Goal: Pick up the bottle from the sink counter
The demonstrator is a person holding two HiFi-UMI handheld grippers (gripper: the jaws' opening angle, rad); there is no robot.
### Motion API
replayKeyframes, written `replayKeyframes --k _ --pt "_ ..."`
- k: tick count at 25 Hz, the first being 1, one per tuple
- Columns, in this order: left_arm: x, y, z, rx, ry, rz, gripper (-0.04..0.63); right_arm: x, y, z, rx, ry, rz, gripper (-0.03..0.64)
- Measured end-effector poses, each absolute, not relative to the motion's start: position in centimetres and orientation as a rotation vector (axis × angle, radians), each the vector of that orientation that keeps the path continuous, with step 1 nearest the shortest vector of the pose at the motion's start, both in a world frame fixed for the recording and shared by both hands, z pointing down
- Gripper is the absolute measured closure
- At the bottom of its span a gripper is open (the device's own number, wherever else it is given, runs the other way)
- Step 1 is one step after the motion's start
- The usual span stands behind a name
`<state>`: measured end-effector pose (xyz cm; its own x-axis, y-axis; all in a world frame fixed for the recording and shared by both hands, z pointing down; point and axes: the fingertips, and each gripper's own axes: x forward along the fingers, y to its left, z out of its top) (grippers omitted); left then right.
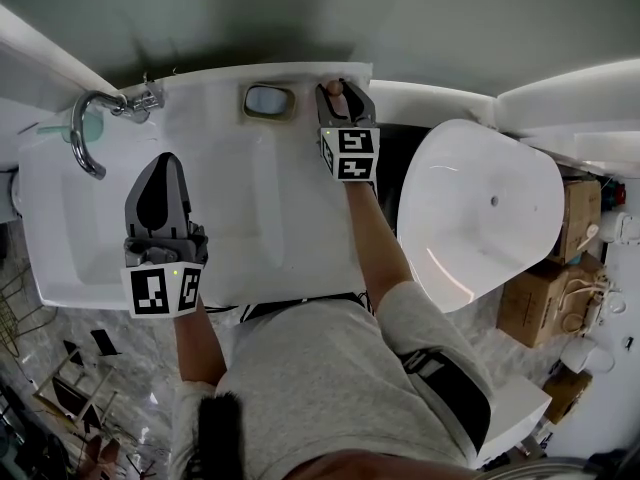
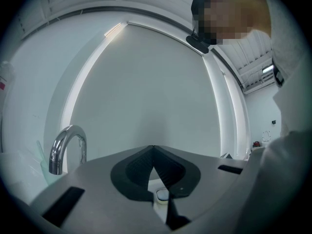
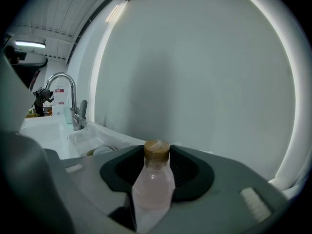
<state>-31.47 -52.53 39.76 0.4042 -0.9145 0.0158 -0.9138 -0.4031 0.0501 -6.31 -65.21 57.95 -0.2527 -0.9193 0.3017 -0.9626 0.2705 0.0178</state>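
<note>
A small clear bottle [image 3: 153, 184] with a brown cap stands upright between the jaws of my right gripper [image 3: 157, 149]. The dark pads stand wide on either side of the bottle, so the gripper is open. From the head view the right gripper [image 1: 340, 89] reaches to the back edge of the white sink counter [image 1: 250, 208], and only the bottle's cap [image 1: 336, 90] shows between its fingers. My left gripper [image 1: 165, 160] hovers over the left half of the counter, shut, with nothing held. Its fingertips [image 2: 153, 148] meet in the left gripper view.
A chrome faucet [image 1: 86, 133] curves over the counter's back left, with a pale green cup [image 1: 92, 124] behind it. A small oval dish [image 1: 268, 100] sits at the back middle. A white oval fixture [image 1: 490, 218] stands right of the counter, and cardboard boxes [image 1: 550, 288] lie beyond it.
</note>
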Motion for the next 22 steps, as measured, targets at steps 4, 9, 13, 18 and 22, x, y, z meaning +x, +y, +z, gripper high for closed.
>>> replayKeyframes --k 4,9,13,18,22 --pt "-31.8 -52.5 39.9 2.593 -1.685 -0.008 0.589 -6.3 -65.4 58.2 1.773 -2.287 0.242 0.454" --pt "-32.0 -52.5 40.0 2.597 -1.683 0.0 0.589 -6.0 -65.3 58.1 1.818 -2.302 0.266 0.466" --pt "-31.9 -52.4 39.8 2.601 -1.68 0.0 0.589 -6.3 -64.6 57.8 1.808 -2.304 0.284 0.468" --pt "-31.3 -51.9 39.2 2.614 -1.681 -0.01 0.589 -6.8 -63.1 55.3 1.784 -2.362 0.236 0.468" --pt "-30.5 -51.2 38.4 2.624 -1.683 -0.038 0.589 -6.9 -61.5 52.6 1.773 -2.416 0.199 0.468"
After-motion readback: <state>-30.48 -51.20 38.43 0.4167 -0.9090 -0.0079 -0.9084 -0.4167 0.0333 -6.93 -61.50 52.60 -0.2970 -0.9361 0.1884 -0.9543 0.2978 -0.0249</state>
